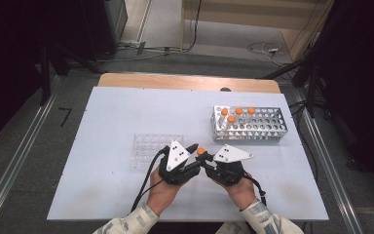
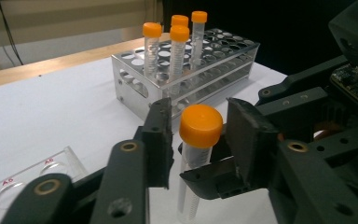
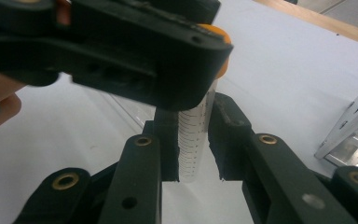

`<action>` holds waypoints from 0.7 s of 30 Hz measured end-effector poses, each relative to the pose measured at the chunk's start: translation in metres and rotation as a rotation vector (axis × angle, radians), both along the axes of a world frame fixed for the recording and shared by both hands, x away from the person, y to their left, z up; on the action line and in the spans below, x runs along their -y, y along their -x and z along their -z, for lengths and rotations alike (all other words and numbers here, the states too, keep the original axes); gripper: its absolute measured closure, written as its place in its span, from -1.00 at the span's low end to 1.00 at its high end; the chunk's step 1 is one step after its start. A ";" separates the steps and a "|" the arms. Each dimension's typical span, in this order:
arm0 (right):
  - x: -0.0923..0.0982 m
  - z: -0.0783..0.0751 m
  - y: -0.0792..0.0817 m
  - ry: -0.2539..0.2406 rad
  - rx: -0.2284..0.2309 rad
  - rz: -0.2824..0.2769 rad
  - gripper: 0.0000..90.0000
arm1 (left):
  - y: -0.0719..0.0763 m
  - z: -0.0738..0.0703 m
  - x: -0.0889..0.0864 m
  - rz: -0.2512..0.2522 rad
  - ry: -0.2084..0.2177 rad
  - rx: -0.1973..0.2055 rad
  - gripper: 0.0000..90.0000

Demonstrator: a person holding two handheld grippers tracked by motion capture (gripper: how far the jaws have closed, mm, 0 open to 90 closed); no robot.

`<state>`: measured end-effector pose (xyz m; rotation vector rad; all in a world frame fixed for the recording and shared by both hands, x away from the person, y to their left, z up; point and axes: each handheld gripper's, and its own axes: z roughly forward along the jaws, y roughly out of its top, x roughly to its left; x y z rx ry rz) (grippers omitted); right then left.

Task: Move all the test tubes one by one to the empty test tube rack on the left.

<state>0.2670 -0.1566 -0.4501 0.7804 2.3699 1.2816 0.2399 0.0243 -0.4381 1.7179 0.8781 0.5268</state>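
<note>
A: Holding what, and where?

B: Right gripper (image 3: 193,154) clenched on the clear body of a centrifuge tube (image 3: 193,140), pads pressed against the graduated wall. Kept upright above the table (image 1: 126,112), near the middle of its front edge.

A: And the left gripper (image 2: 199,119)?

B: Set around the orange cap (image 2: 200,125), one pad on each side. Not gripping yet, judging by the thin gaps visible on both sides of the cap.

A: Why held that way?

B: Probably to unscrew it: body braced low by one tool, cap left exposed for the other. Upright to keep anything inside from spilling, though no contents can be made out through the wall.

A: Containers?

B: Metal rack (image 1: 246,134) toward the right half of the table, farther back. Holds four capped tubes (image 2: 179,46) standing at its left end, with the remaining holes empty. Clear tray (image 1: 148,146) with round wells just left of the hands, nothing visible in the wells.

A: Risk?

B: Slipping on the smooth wall once twisting starts. Worth squaring the pads on the cap first.
</note>
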 end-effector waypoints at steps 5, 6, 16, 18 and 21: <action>0.001 -0.001 0.000 -0.003 0.000 -0.001 0.59 | 0.000 0.001 0.001 -0.001 -0.005 0.002 0.52; 0.001 -0.001 0.000 -0.004 0.000 -0.002 0.59 | 0.000 0.001 0.000 -0.001 -0.004 0.005 0.52; 0.000 -0.002 0.002 -0.022 -0.006 -0.017 0.12 | 0.000 -0.003 -0.005 -0.013 0.012 0.017 0.56; 0.000 -0.003 0.003 -0.028 0.000 -0.008 -0.08 | 0.001 -0.007 -0.008 -0.018 0.021 0.020 0.56; 0.002 -0.004 0.003 -0.044 -0.005 0.007 -0.25 | 0.002 -0.014 -0.013 -0.026 0.032 0.023 0.56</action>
